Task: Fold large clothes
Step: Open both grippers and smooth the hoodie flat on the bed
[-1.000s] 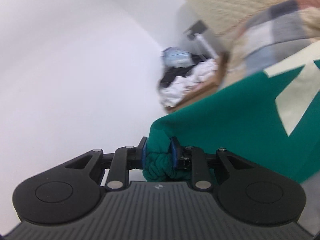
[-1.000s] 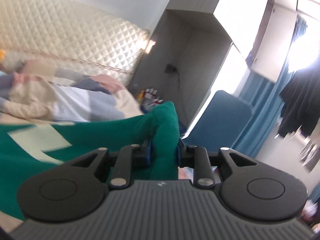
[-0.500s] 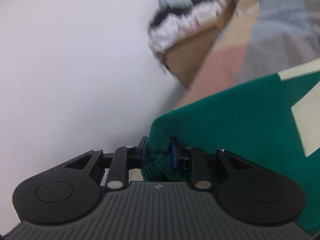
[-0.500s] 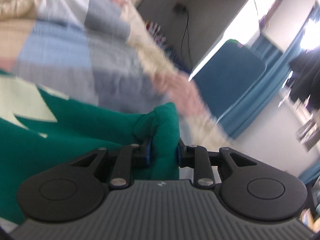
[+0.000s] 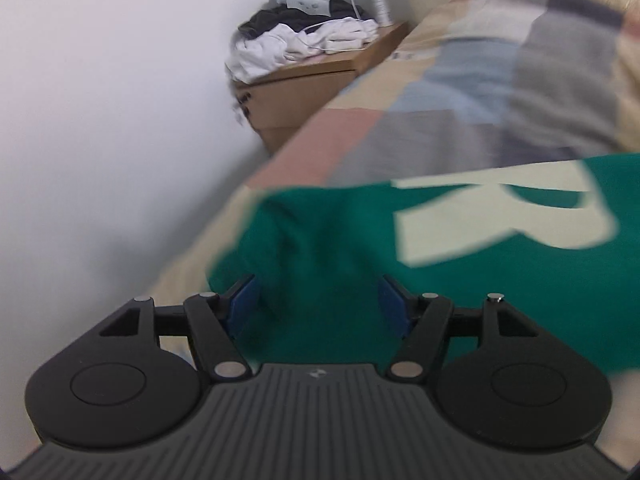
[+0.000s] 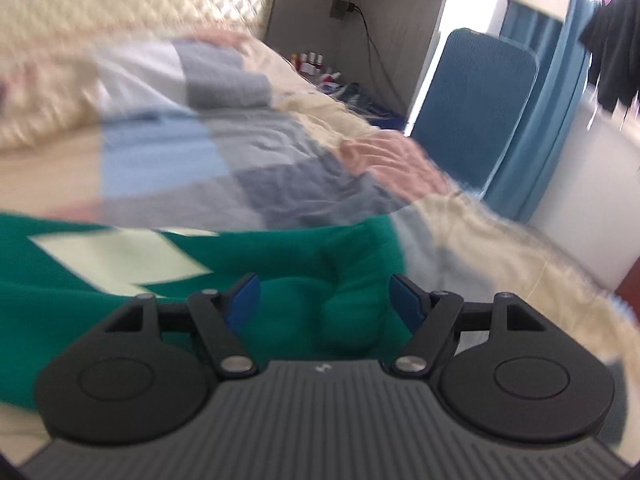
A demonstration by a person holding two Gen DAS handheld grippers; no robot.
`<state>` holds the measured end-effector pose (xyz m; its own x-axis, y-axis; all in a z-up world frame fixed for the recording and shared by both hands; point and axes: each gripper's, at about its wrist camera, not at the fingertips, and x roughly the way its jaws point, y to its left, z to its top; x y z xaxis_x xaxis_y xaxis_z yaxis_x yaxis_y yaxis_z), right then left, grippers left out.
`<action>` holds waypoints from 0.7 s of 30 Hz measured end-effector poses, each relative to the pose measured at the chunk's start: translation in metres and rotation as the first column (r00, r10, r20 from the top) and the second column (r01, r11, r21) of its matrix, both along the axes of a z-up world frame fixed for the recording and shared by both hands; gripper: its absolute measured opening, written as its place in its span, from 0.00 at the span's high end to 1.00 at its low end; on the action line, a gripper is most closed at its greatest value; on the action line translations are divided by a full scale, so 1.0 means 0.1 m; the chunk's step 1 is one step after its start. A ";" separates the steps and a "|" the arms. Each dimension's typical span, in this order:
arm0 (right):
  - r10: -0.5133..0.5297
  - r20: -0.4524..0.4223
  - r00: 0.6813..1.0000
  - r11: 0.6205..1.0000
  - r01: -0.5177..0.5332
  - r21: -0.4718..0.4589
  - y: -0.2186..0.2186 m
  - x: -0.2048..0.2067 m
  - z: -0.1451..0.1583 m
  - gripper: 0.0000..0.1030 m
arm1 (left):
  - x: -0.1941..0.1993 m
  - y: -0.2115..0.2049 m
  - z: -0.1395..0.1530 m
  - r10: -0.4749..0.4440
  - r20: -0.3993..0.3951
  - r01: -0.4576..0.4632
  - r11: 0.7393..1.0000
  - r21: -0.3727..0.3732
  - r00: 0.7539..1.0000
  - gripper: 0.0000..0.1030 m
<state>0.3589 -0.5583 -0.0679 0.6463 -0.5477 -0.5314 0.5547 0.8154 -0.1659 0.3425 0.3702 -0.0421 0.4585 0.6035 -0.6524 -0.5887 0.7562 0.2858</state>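
A large green garment point(image 5: 460, 264) with big cream letters lies spread on the bed. In the left wrist view its left corner sits just ahead of my left gripper point(image 5: 318, 300), whose jaws are opening; green cloth lies between the blue pads point(image 5: 240, 300) but they do not press it. The right wrist view shows the garment point(image 6: 100, 304) and its bunched right corner point(image 6: 344, 320) between the blue pads point(image 6: 402, 300) of my right gripper point(image 6: 324, 300). Those jaws are opening too, clear of the cloth.
The bed carries a patchwork quilt point(image 6: 224, 152) in beige, blue, grey and pink. A wooden nightstand point(image 5: 304, 84) piled with clothes stands by the white wall at the bed's left. A blue chair point(image 6: 476, 100) and blue curtains point(image 6: 560, 92) stand to the right.
Both grippers came down to the bed holding the green garment's corners, then let go: their jaws went from pinched on the cloth to wide apart. The garment now lies on the quilt.
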 end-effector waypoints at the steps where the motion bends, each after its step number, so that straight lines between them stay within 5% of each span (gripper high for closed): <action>1: 0.006 0.020 1.000 0.999 -0.006 0.040 0.08 -0.08 0.08 0.29 | -0.10 -0.14 0.06 -0.015 0.018 0.015 1.000 -0.023 1.000 0.31; 9: 0.160 0.128 0.979 0.946 -0.189 0.263 0.93 -0.87 0.54 0.29 | -1.00 -1.64 0.24 -0.222 0.170 0.257 0.940 -0.224 0.960 0.31; 14: 0.192 0.113 0.975 0.875 -0.222 0.431 1.42 -1.40 0.57 0.29 | -1.34 -2.59 0.44 -0.334 0.252 0.402 0.865 -0.302 0.908 0.31; 21: 0.232 0.066 0.970 0.820 -0.232 0.523 1.92 -1.85 0.29 0.29 | -1.81 -3.62 0.60 -0.419 0.331 0.526 0.761 -0.379 0.845 0.31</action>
